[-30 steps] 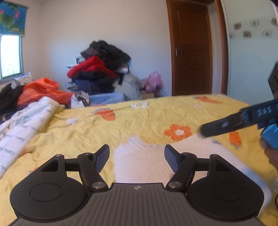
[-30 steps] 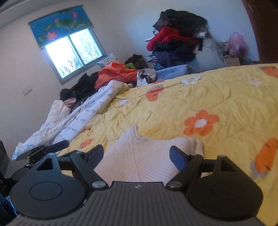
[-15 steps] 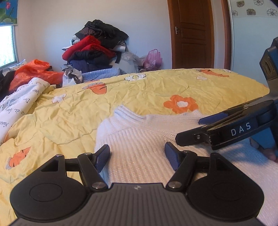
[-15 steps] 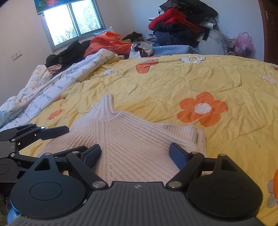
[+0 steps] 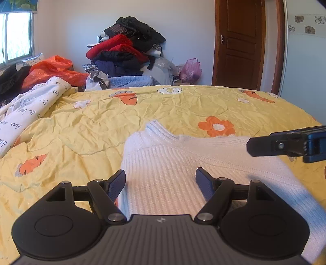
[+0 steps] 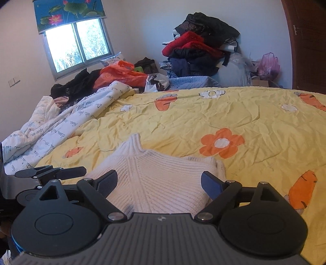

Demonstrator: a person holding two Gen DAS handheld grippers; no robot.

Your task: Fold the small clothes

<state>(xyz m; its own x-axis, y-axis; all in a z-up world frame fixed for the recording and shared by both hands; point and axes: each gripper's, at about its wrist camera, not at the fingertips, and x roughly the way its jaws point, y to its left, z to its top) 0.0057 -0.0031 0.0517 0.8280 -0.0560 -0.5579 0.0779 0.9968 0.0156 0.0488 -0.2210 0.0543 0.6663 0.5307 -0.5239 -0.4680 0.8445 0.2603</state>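
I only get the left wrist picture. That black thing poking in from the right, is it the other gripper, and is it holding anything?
Observer: Yes, that is the right gripper. Its own camera shows its jaws wide apart and holding nothing, above the white sweater.
Operator: What is painted on the blue blind over the window? I barely see a corner.
Observer: The blind has green lotus leaves and pink flowers on it.
Operator: Is there anything on the wall left of the window?
Observer: A pale wall switch, below the sill's height.
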